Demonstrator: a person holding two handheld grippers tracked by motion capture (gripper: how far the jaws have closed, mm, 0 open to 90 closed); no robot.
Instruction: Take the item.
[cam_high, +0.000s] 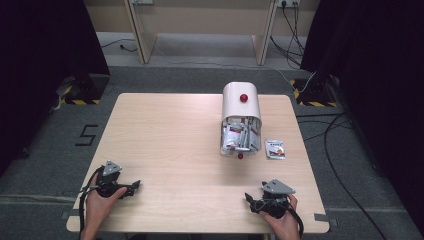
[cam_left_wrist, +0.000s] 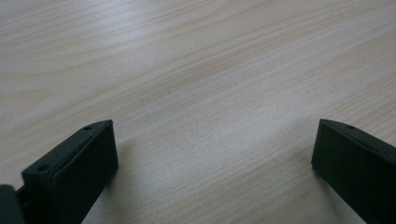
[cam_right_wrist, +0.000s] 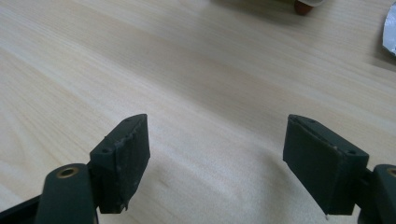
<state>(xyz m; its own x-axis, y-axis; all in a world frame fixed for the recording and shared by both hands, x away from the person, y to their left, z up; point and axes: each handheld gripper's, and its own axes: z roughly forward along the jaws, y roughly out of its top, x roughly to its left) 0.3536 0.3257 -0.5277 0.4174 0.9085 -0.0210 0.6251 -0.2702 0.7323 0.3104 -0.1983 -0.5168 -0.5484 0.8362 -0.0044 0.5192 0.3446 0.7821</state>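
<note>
A white round-topped bin (cam_high: 241, 107) with a red knob (cam_high: 243, 98) stands at the table's far middle. Its open front shows several sachets (cam_high: 239, 136). One loose sachet (cam_high: 275, 149) lies on the table just right of it. My left gripper (cam_high: 135, 185) rests near the front left edge in a hand, and its jaws stand wide apart over bare wood (cam_left_wrist: 215, 140). My right gripper (cam_high: 248, 199) sits near the front right edge and is open with nothing between its jaws (cam_right_wrist: 217, 140). Both are well short of the bin.
The light wooden table (cam_high: 170, 135) stands on grey floor. A small red knob (cam_right_wrist: 302, 5) and a silver sachet edge (cam_right_wrist: 390, 23) show at the top of the right gripper view. Cables (cam_high: 340, 150) trail on the floor to the right.
</note>
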